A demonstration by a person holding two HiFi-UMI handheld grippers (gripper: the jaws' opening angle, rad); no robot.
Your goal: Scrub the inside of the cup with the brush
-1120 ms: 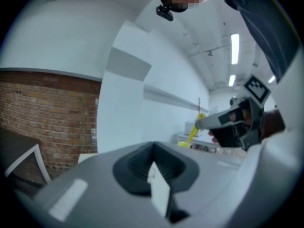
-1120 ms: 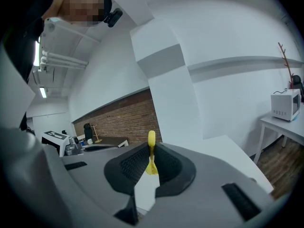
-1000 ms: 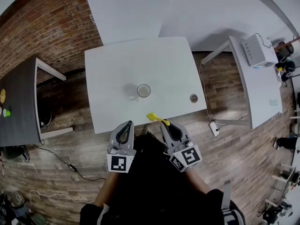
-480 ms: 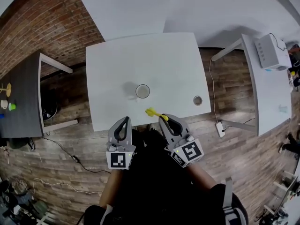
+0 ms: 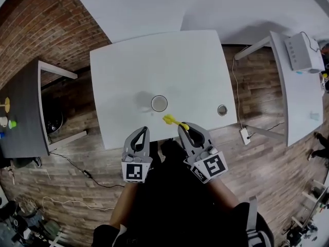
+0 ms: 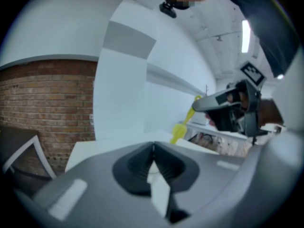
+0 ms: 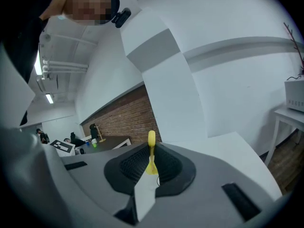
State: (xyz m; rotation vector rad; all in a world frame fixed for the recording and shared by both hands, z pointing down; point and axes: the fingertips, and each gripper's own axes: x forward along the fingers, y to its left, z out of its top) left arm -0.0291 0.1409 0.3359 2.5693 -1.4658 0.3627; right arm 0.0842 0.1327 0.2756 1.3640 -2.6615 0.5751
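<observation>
Right gripper [image 5: 183, 126]: my jaws are clamped on the thin handle of the yellow brush [image 5: 173, 121]. Its far end points forward and left, over the near part of the table.
Left gripper [image 5: 144, 130]: the jaws are pressed together with nothing between them. It hangs at the near edge of the white table [image 5: 128, 71], beside the right one.
Cup [image 5: 159, 103]: it stands upright and unheld on the table, mouth up, near the brush's far end but apart from it.
Step, as I judge it: approach. The brush is not yet in the cup, so no scrubbing has begun.
Risk, loose cup: if I push the brush in with nothing steadying the cup, it will likely slide or tip.
Risk, closed left jaws: they must part before taking the cup, and a hasty reach could knock it over.
Risk, slim handle: sideways scrubbing force may twist the brush in my grip.
Small round thing [image 5: 222, 109]: near the table's right edge, well apart from the cup.
</observation>
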